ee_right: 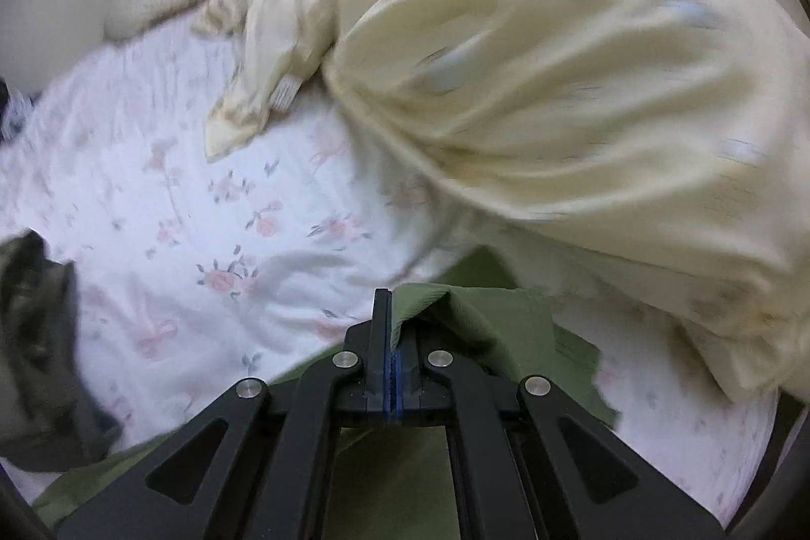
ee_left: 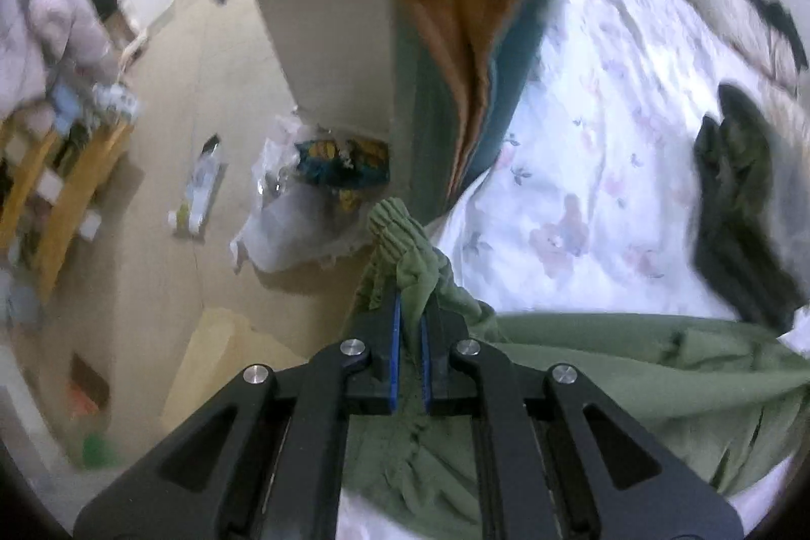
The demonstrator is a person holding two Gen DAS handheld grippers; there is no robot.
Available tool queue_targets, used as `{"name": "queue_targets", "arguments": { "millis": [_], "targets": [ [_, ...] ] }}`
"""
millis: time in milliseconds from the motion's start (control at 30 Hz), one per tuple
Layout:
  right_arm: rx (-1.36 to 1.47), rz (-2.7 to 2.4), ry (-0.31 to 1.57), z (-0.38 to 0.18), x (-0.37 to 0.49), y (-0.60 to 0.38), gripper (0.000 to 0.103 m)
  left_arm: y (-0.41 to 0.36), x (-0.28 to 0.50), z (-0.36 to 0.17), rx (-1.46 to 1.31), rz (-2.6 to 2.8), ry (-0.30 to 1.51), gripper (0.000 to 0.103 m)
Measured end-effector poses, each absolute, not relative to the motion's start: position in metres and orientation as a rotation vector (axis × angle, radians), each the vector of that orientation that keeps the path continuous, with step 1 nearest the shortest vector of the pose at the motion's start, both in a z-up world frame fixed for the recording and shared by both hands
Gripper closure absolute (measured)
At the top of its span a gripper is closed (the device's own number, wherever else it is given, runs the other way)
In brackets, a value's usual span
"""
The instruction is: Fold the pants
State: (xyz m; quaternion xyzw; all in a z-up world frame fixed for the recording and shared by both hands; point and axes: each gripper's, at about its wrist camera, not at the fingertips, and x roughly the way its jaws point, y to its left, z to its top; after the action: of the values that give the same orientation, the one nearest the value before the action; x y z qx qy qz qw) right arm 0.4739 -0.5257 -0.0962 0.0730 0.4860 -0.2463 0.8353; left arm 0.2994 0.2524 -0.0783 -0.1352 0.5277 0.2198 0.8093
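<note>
Currently, left gripper [ee_left: 411,302] is clenched on a bunched ribbed edge of the green pants [ee_left: 633,368], fabric pinched btwn blue pads. Right gripper [ee_right: 391,312] is clamped on another edge of the pants [ee_right: 486,317]. Garment lies across floral bedsheet [ee_right: 202,196], w/ cream duvet [ee_right: 557,84] beside it and dark clothing [ee_left: 734,196] nearby.

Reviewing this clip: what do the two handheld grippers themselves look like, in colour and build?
Both the left gripper and right gripper are matte black, with angular linkage arms, triangular cut-outs and round silver pivot bolts. Blue pads line the fingers' inner faces. No cables, markings or sleeves show.
</note>
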Motion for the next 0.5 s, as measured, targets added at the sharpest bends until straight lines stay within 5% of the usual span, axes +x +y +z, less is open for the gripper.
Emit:
{"name": "queue_targets", "arguments": {
  "millis": [267,367,400,433,500],
  "targets": [
    [0.080,-0.505,1.086,-0.146,0.517,-0.512,0.103,0.253,0.316,-0.114,-0.222,0.492,1.135,0.086],
    [0.090,-0.473,1.107,-0.148,0.520,-0.511,0.097,0.260,0.313,-0.115,-0.236,0.528,1.113,0.027],
    [0.101,-0.462,1.111,-0.147,0.519,-0.512,0.090,0.264,0.308,-0.111,-0.273,0.524,1.090,0.017],
    [0.116,-0.444,1.110,-0.143,0.518,-0.513,0.068,0.265,0.303,-0.106,-0.299,0.513,1.064,0.017],
    [0.120,-0.430,1.066,-0.130,0.509,-0.509,0.046,0.263,0.298,-0.094,-0.286,0.505,1.041,0.017]
  ]
}}
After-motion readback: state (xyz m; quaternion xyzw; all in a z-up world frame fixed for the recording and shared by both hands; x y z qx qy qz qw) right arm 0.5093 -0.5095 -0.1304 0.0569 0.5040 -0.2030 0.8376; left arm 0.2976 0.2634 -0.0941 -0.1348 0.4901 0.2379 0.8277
